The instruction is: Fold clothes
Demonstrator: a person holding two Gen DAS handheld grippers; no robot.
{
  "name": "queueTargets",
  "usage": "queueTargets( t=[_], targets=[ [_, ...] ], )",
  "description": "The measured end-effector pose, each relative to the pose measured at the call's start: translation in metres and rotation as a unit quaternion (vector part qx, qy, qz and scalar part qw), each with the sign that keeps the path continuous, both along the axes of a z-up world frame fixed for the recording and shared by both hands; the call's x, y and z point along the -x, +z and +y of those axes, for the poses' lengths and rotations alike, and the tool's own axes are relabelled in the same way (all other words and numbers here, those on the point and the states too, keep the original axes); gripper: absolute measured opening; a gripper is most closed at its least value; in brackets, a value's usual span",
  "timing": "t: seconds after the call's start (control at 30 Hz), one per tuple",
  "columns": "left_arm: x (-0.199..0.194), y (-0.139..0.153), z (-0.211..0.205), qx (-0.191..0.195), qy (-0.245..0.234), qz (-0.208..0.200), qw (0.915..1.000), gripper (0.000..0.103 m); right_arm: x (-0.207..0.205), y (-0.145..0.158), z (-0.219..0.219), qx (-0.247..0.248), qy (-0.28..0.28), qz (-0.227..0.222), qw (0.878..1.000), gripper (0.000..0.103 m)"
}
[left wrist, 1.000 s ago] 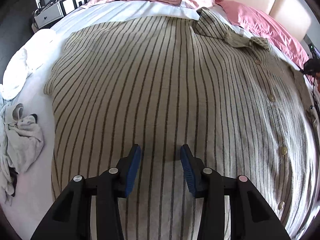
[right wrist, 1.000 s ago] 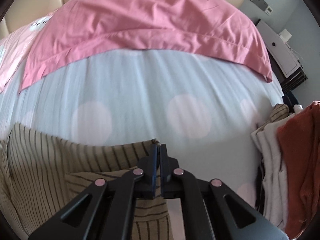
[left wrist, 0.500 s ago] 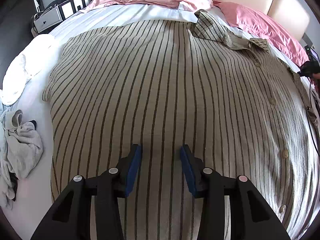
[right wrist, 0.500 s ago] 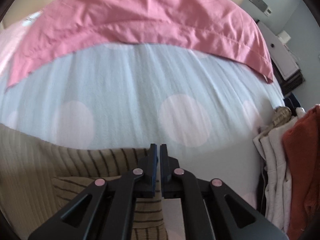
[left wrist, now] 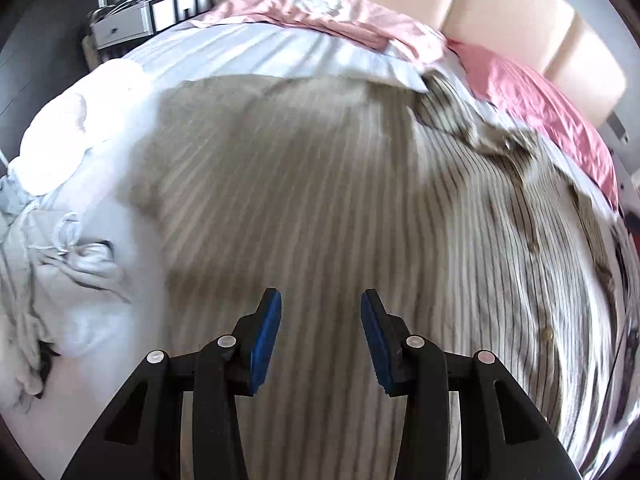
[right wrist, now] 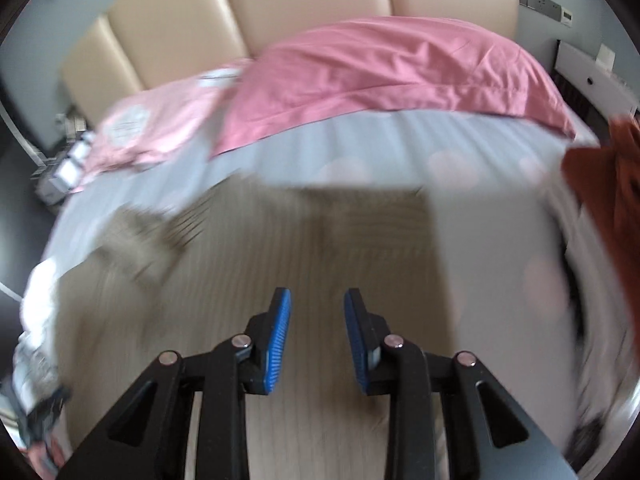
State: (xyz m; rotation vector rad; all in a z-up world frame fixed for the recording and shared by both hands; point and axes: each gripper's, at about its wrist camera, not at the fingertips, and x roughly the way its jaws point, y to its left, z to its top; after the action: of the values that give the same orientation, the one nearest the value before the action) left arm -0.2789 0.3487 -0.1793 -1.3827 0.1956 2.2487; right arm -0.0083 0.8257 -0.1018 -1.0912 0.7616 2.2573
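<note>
— Shirt first: where is it?

— Striped shirt (left wrist: 340,208) lies spread flat on the bed sheet (left wrist: 248,52), filling the middle and right of the left wrist view. Its collar (left wrist: 472,128) sits at upper right, and the button placket (left wrist: 536,248) runs down the right side. In the right wrist view the same cloth fills the lower centre, blurred, its far edge straight across the middle of the frame.

— And the claws?

— Left gripper (left wrist: 320,320), bottom centre of its view, has its blue pads (left wrist: 266,332) moderately apart with nothing between them, only the stripes showing below. Whether the tips touch the cloth I cannot tell. Right gripper (right wrist: 317,320) has just been opening; its jaws stand a narrow gap apart, and nothing is between them. The cloth shows through the gap.

— What surrounds the shirt?

— Pink pillows (right wrist: 392,76) along the top of the bed, against a beige padded headboard (right wrist: 280,4). At the left of the left wrist view, a white folded garment (left wrist: 68,136) and, below it, a crumpled pale grey garment (left wrist: 52,280) lie on the sheet beside the shirt's edge. At the right edge of the right wrist view there is a rust-orange garment (right wrist: 608,184). A printer (left wrist: 120,28) sits at the upper left, off the bed.
</note>
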Motion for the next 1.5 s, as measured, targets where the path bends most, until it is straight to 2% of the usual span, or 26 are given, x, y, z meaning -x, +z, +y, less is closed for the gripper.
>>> queueTargets(
  t=[0.07,0.13,0.2,0.27,0.37,0.4,0.5,0.63,0.67,0.73,0.83,0.87,0.93,0.97,1.0,1.07,1.27,1.5],
  targets=[
    [0.018,0.009,-0.008,-0.005,-0.005,0.008,0.9999,0.043,-0.016,-0.005,-0.043,0.006,0.006,0.012,1.000,0.028],
    [0.040,0.018,-0.014,-0.007,-0.017,0.022,0.9996,0.043,-0.029,-0.014,-0.083,0.007,0.008,0.006,1.000,0.028],
    [0.068,0.024,-0.019,0.003,-0.022,0.042,0.9989,0.043,-0.040,-0.023,-0.110,0.009,0.001,0.008,1.000,0.028],
    [0.101,0.026,-0.022,0.008,-0.023,0.044,0.9987,0.045,-0.049,-0.031,-0.128,0.023,-0.013,0.019,0.999,0.028],
    [0.147,0.022,-0.025,0.015,-0.010,0.047,0.9987,0.067,-0.059,-0.043,-0.136,0.049,-0.036,0.040,0.997,0.028],
    [0.163,0.019,-0.025,0.016,-0.004,0.049,0.9987,0.068,-0.058,-0.046,-0.137,0.044,-0.039,0.044,0.997,0.028],
    [0.209,0.008,-0.023,0.018,0.018,0.049,0.9985,0.068,-0.055,-0.053,-0.142,0.016,-0.041,0.049,0.998,0.028],
    [0.260,-0.015,-0.023,0.013,0.034,0.015,0.9992,0.066,-0.051,-0.063,-0.140,0.033,-0.031,0.055,0.997,0.028],
    [0.267,-0.018,-0.023,0.010,0.034,0.013,0.9993,0.058,-0.050,-0.064,-0.140,0.032,-0.031,0.054,0.998,0.028],
    [0.279,-0.025,-0.018,0.010,0.029,0.009,0.9995,0.053,-0.048,-0.066,-0.138,0.031,-0.032,0.052,0.998,0.028],
    [0.289,-0.033,-0.010,0.022,0.022,0.008,0.9995,0.046,-0.045,-0.066,-0.139,0.034,-0.027,0.060,0.997,0.028],
    [0.292,-0.036,-0.008,0.025,0.025,0.007,0.9993,0.045,-0.043,-0.065,-0.140,0.031,-0.025,0.059,0.997,0.028],
    [0.297,-0.041,-0.007,0.028,0.034,0.004,0.9990,0.038,-0.039,-0.062,-0.143,0.025,-0.015,0.061,0.998,0.028],
    [0.298,-0.043,-0.008,0.027,0.038,0.006,0.9989,0.031,-0.037,-0.061,-0.144,0.022,-0.011,0.061,0.998,0.028],
    [0.297,-0.043,-0.007,0.025,0.039,0.008,0.9989,0.029,-0.035,-0.060,-0.144,0.020,-0.008,0.061,0.998,0.028],
    [0.293,-0.041,-0.003,0.021,0.034,0.014,0.9991,0.012,-0.035,-0.061,-0.145,0.020,-0.007,0.060,0.998,0.028],
    [0.271,-0.007,0.012,0.029,0.019,0.052,0.9981,0.009,-0.039,-0.059,-0.144,0.019,-0.013,0.068,0.997,0.028],
    [0.221,0.047,0.052,0.049,-0.040,0.096,0.9934,0.009,-0.049,-0.050,-0.141,0.025,-0.014,0.092,0.995,0.028]
  ],
)
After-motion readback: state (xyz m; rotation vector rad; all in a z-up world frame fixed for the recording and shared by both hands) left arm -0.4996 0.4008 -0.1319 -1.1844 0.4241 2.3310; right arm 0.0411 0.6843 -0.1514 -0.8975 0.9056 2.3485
